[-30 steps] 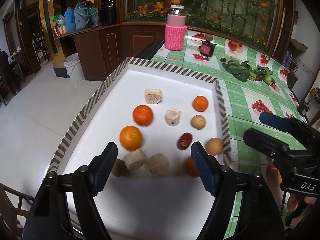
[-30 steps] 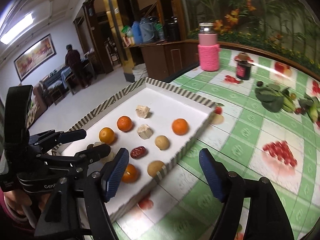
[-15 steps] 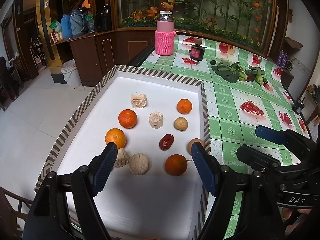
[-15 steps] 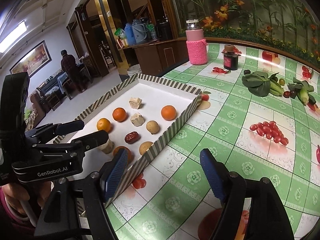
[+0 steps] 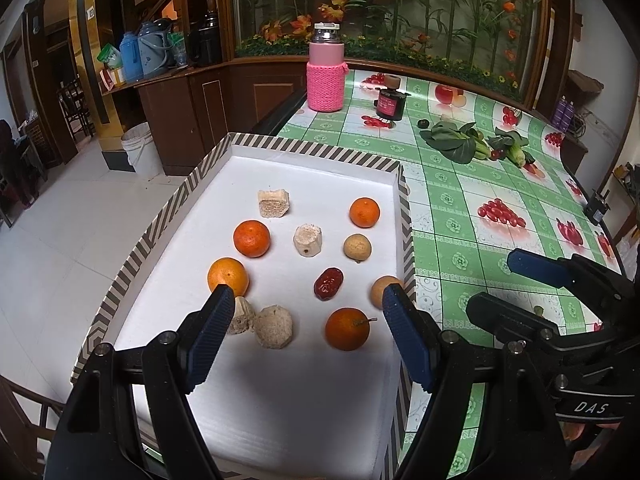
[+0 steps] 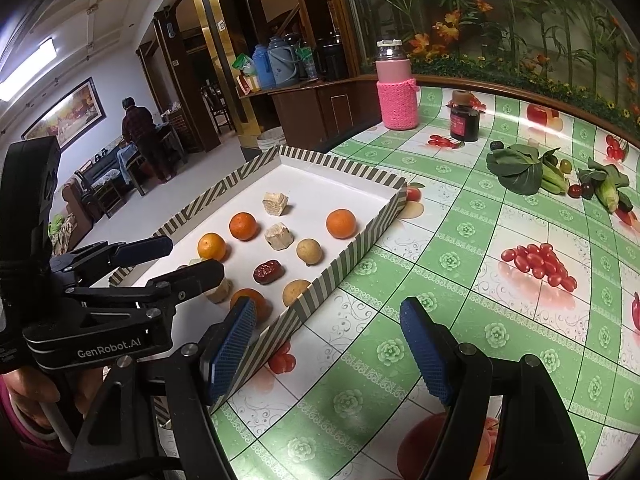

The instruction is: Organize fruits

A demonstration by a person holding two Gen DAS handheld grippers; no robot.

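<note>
The left claw, spread and empty, hangs over the tray; the stemmed orange lies just ahead, nearer it than the spread right claw.

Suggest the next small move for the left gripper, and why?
Probably ease the left gripper down over the nearest orange and close. Its jaws stand open and empty above the tray, and that orange lies loose just ahead between them, clear of its neighbours.

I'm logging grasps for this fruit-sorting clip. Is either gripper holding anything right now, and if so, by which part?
Nothing is held. The left gripper is open above the tray, and the right gripper is open over the tablecloth.
</note>
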